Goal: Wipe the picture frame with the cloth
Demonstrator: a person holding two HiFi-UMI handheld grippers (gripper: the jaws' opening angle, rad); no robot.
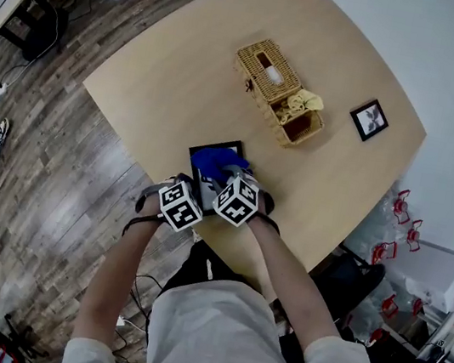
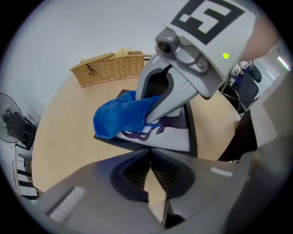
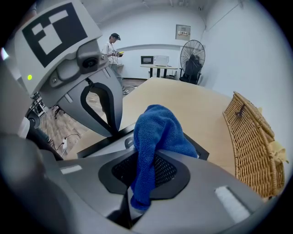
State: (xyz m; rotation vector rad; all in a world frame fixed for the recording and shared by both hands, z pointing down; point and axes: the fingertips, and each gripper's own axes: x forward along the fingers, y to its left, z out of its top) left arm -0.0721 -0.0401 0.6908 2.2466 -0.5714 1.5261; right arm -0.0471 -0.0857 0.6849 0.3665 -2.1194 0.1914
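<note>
A black picture frame (image 1: 216, 146) with a white-and-purple picture lies near the front edge of the wooden table (image 1: 166, 80). A blue cloth (image 1: 217, 163) rests bunched on it. My right gripper (image 1: 233, 175) is shut on the cloth (image 3: 158, 132), which hangs out of its jaws (image 3: 137, 201) over the frame (image 3: 98, 144). My left gripper (image 1: 201, 184) is at the frame's near left edge, its jaws (image 2: 149, 155) pressed together on that edge. In the left gripper view the right gripper (image 2: 153, 119) presses the cloth (image 2: 121, 116) onto the picture (image 2: 176, 137). The left gripper (image 3: 116, 130) shows close beside the cloth.
A wicker basket (image 1: 277, 90) holding a yellow cloth (image 1: 302, 103) stands mid-table, beyond the frame. A small black frame (image 1: 369, 120) lies to its right, near the table's right edge. A person (image 3: 112, 48) and a fan (image 3: 192, 55) stand far off.
</note>
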